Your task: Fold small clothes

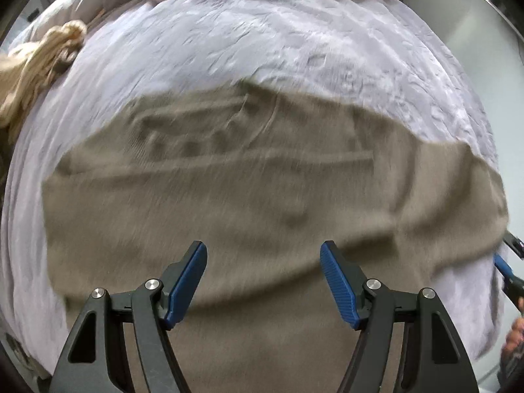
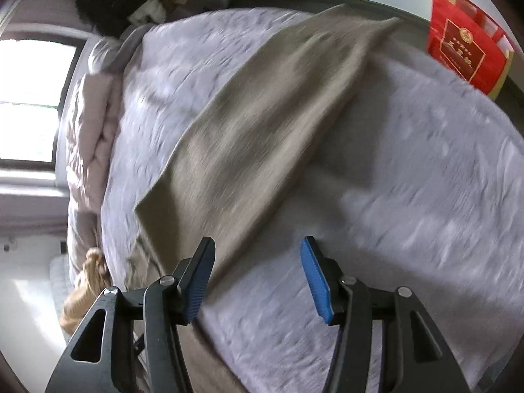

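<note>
bed [image 2: 409, 170]: lavender cover | window [image 2: 29, 98]: bright | floor [image 2: 26, 308]: pale

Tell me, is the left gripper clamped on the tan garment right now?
No. The left gripper has its jaws spread wide over the tan garment, with nothing pinched between them.

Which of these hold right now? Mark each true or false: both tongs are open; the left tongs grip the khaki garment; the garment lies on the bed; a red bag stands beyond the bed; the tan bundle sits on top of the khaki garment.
1. Both tongs, left and right, are open: true.
2. Left tongs grip the khaki garment: false, they are open above it.
3. Garment lies on the bed: true.
4. Red bag stands beyond the bed: true.
5. Tan bundle sits on the garment: false, it lies apart, at the bed's edge.
</note>
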`<state>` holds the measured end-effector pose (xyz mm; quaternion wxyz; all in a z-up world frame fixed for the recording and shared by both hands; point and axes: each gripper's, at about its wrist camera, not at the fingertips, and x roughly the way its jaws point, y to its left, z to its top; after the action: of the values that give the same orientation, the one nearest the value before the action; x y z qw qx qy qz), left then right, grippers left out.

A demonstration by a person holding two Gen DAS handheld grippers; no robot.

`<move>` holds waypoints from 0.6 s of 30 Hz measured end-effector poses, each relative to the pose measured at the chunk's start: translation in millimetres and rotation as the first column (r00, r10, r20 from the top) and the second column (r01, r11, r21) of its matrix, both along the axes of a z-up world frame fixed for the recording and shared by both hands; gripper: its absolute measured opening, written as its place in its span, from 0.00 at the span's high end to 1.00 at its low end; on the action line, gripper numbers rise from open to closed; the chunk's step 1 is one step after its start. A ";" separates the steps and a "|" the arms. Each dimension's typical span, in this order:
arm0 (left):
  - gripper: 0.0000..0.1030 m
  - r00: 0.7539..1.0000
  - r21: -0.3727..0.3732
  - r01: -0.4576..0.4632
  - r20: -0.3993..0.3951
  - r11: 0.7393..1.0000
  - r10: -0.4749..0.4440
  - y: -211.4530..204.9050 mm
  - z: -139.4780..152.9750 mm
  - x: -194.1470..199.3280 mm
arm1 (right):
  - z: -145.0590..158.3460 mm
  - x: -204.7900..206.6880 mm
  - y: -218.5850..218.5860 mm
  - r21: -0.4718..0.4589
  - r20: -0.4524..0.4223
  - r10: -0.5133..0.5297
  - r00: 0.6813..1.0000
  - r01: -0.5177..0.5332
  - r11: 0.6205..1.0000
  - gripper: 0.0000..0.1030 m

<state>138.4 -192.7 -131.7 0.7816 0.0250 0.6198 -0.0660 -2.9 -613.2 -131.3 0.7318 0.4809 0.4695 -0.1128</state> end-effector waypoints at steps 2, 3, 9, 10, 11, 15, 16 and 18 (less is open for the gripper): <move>0.27 1.000 0.026 0.008 0.011 1.000 -0.008 -10.0 -15.2 14.7 | -1.9 -0.6 -16.5 -0.013 -0.001 -0.013 1.000 0.013 1.000 0.43; 0.27 1.000 0.037 0.012 -0.001 0.999 -0.012 -14.6 -24.8 19.1 | -2.6 -0.3 -21.9 -0.020 -0.002 -0.015 1.000 0.015 1.000 0.43; 0.27 0.997 0.100 0.069 0.035 0.993 -0.072 -32.6 -43.8 3.6 | -11.2 -5.8 -55.2 0.015 0.049 -0.094 0.994 0.094 0.995 0.43; 0.27 0.997 0.092 0.067 0.030 0.993 -0.070 -32.1 -42.6 2.2 | -15.2 -7.8 -63.0 0.039 0.060 -0.124 0.990 0.122 0.992 0.43; 0.27 0.998 0.084 0.064 0.024 0.994 -0.066 -30.7 -41.1 2.0 | -20.0 -7.3 -69.4 0.063 0.068 -0.152 0.986 0.148 0.987 0.43; 0.27 0.997 0.059 0.077 0.018 0.995 -0.078 -28.4 -32.6 1.2 | -33.2 -3.8 -82.1 0.136 0.103 -0.238 0.966 0.223 0.965 0.43; 0.27 0.996 0.056 0.086 0.022 0.995 -0.087 -29.0 -30.6 -0.1 | -34.6 -2.7 -84.2 0.156 0.116 -0.252 0.961 0.233 0.960 0.43; 0.27 0.994 0.051 0.101 0.024 0.994 -0.102 -29.5 -28.0 -3.8 | -34.7 -1.2 -88.9 0.202 0.148 -0.278 0.949 0.246 0.948 0.51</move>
<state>134.7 -222.2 -159.7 0.7845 0.0767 0.6087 -0.0900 -4.1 -702.1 -166.0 0.7017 0.6118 0.3435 -0.1235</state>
